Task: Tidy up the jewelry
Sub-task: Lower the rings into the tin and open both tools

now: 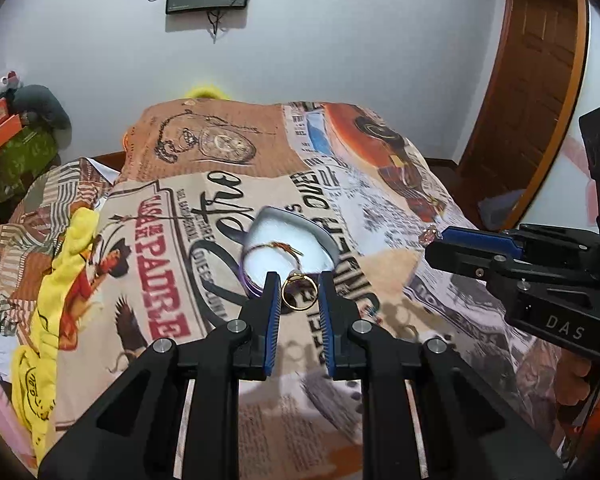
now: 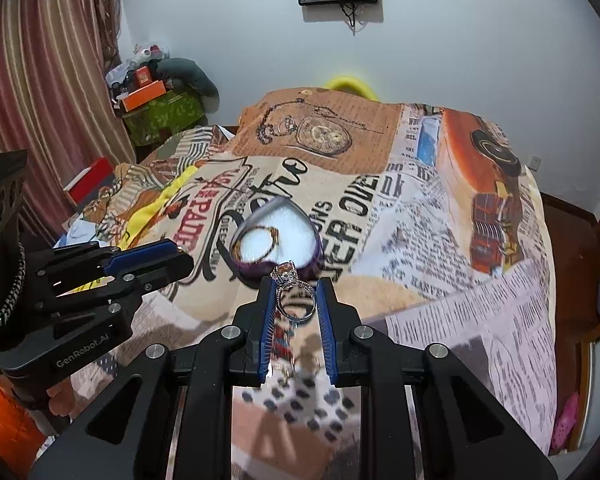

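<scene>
You see a polished gold ring, a glittery silver ring, ribbed blue pads and matt printed cloth bedspread.

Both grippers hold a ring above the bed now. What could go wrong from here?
1. The thin gold ring sits only at the left gripper tips; it may slip onto the busy printed bedspread and be hard to find.
2. The silver stone ring in the right gripper could miss the heart-shaped white tray.
</scene>
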A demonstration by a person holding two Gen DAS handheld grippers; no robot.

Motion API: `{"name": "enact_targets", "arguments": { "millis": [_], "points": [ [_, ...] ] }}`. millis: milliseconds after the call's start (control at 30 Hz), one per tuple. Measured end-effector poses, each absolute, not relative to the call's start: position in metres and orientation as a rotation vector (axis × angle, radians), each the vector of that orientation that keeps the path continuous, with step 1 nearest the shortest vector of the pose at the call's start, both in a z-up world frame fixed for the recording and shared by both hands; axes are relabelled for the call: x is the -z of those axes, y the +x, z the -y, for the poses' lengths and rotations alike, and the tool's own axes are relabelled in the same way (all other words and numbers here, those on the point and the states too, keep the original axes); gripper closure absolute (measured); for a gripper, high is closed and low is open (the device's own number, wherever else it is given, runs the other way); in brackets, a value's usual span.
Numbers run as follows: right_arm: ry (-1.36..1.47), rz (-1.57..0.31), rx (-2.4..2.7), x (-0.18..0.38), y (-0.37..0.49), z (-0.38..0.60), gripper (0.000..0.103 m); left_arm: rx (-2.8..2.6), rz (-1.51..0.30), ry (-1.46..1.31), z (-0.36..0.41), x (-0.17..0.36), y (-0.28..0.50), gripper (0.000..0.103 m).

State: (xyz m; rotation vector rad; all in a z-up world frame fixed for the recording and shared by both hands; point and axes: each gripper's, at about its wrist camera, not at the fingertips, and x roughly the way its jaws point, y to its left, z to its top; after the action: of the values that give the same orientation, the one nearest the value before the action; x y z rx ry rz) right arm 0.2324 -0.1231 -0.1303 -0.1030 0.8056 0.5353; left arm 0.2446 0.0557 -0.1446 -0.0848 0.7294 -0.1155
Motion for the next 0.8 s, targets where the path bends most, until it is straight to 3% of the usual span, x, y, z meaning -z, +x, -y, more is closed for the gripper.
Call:
{"name": "enact_targets", "arguments": {
  "millis": [800],
  "points": [
    [-0.150, -0.945, -0.574, 0.174, 0.317, 0.073, 0.084, 0.131, -0.826, -0.103, -0.078, 0.190, 0.324, 0.085]
  ]
}}
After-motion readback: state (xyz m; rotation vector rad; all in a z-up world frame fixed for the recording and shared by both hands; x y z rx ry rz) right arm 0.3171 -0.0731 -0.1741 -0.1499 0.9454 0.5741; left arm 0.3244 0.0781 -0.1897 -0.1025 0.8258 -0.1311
